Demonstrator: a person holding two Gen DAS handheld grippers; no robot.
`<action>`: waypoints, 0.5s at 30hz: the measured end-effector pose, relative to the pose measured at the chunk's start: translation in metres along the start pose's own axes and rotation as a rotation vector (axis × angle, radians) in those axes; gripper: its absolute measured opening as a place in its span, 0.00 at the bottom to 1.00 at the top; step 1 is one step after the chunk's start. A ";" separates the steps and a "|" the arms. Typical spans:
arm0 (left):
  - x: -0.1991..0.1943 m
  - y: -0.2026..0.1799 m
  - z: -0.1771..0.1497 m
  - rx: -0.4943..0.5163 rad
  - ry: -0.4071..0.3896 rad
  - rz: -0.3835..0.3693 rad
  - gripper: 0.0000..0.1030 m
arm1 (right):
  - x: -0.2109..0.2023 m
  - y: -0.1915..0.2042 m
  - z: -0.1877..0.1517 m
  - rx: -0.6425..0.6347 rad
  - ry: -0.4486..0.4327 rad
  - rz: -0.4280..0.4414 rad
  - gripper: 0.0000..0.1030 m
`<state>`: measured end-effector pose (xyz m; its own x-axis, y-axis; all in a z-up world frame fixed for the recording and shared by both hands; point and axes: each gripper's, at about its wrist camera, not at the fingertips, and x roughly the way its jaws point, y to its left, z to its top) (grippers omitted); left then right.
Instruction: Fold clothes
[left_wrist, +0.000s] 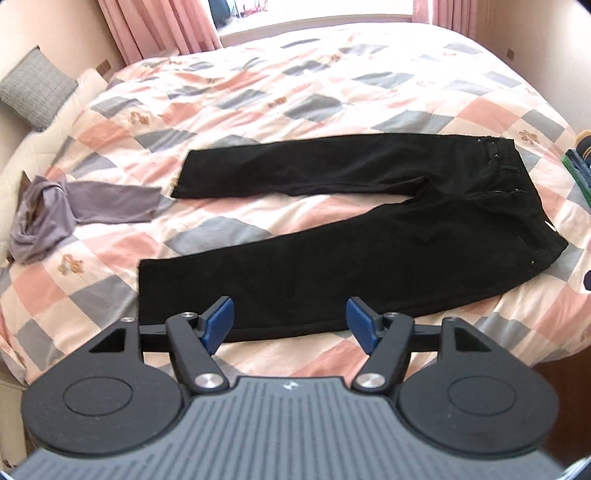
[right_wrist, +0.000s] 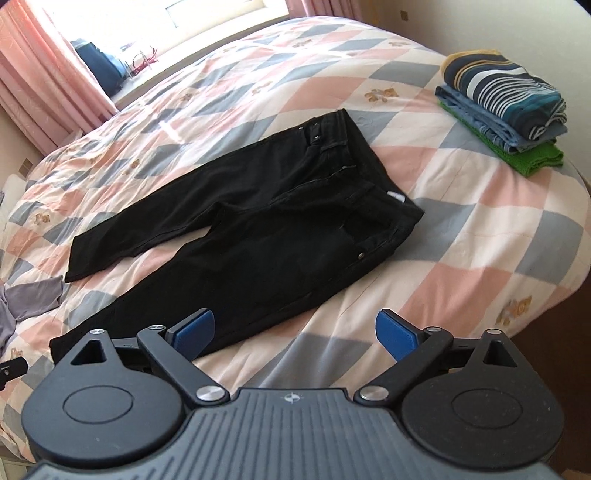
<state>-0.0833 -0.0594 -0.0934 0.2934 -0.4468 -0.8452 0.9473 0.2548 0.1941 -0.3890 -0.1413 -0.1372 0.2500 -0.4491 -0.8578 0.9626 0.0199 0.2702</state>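
Black trousers on a pink, grey and white quilt

The trousers (left_wrist: 369, 229) were plain black with small silver rivets and a white tag at the waistband, spread on a quilt (left_wrist: 332, 96) of pink, grey-blue and white diamond patches dotted with small tan bear motifs. Toward the quilt's left edge lay a crumpled lilac-grey garment (left_wrist: 74, 210). Near its right edge sat a folded pile (right_wrist: 506, 110): navy with white, teal and mustard stripes on top, blue in the middle, bright green beneath. The curtains (right_wrist: 48, 70) were pink, the cushion (left_wrist: 35, 88) speckled grey. Both gripper bodies were black, their fingers (left_wrist: 219, 325) padded blue.
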 end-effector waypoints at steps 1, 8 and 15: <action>-0.005 0.005 -0.003 0.009 -0.008 0.004 0.64 | -0.003 0.007 -0.005 -0.003 -0.002 -0.002 0.95; -0.031 0.048 -0.018 0.026 -0.049 -0.014 0.70 | -0.030 0.067 -0.043 -0.076 -0.057 -0.051 0.98; -0.040 0.084 -0.040 0.056 -0.063 -0.035 0.73 | -0.047 0.105 -0.084 -0.094 -0.082 -0.079 0.98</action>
<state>-0.0208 0.0140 -0.0629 0.2657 -0.5081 -0.8193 0.9623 0.1906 0.1939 -0.2913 -0.0429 -0.1051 0.1679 -0.5240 -0.8350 0.9854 0.0637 0.1582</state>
